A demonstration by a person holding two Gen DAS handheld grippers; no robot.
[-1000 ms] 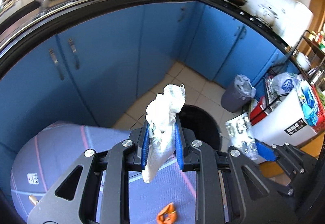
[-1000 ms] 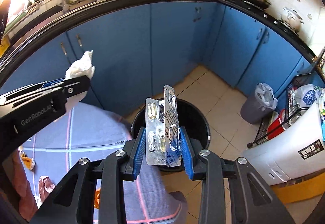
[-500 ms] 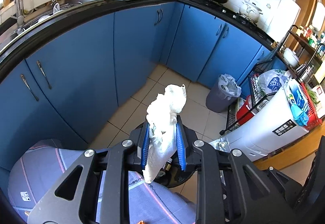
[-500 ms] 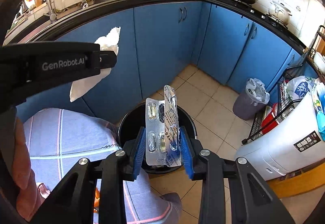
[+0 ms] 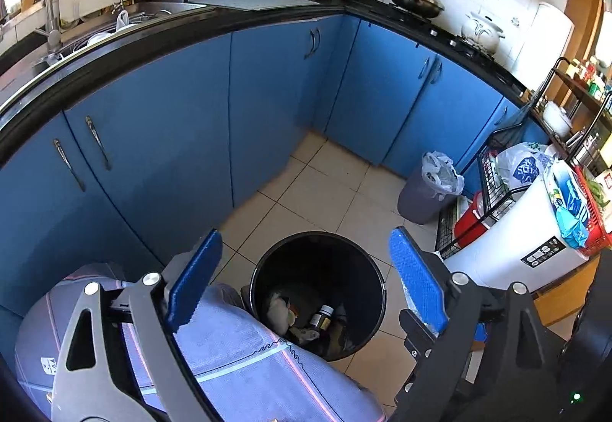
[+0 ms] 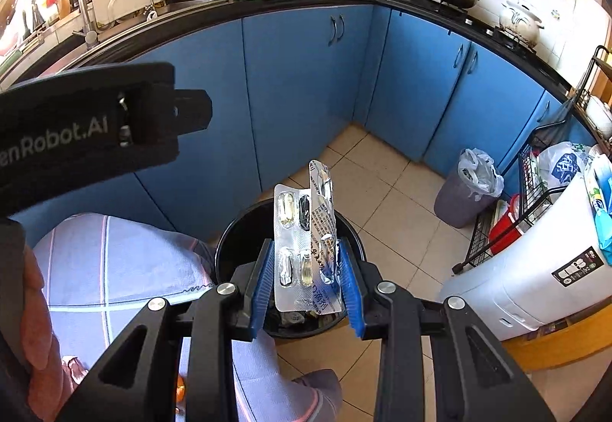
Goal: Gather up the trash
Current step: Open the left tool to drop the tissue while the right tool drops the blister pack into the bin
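A round black trash bin [image 5: 376, 282] stands on the tiled floor beside the table corner, with a white crumpled tissue [image 5: 276, 311], a small bottle [image 5: 323, 315] and other scraps inside. My left gripper [image 5: 306, 282] is open and empty, held right above the bin. My right gripper [image 6: 306, 274] is shut on silver blister packs of pills [image 6: 306, 242], held upright over the bin [image 6: 229, 242]. The left gripper's black body [image 6: 88, 131] shows at the left of the right wrist view.
A table with a light purple striped cloth [image 5: 229, 353] lies at the lower left. Blue cabinets [image 5: 172, 139] curve around behind. A grey lined bin [image 5: 428, 192], a wire rack [image 5: 493, 200] and a white appliance [image 5: 516, 253] stand to the right.
My left gripper opened and the white tissue dropped into the black bin. Both grippers shifted further over the bin. The right gripper still holds the blister packs.
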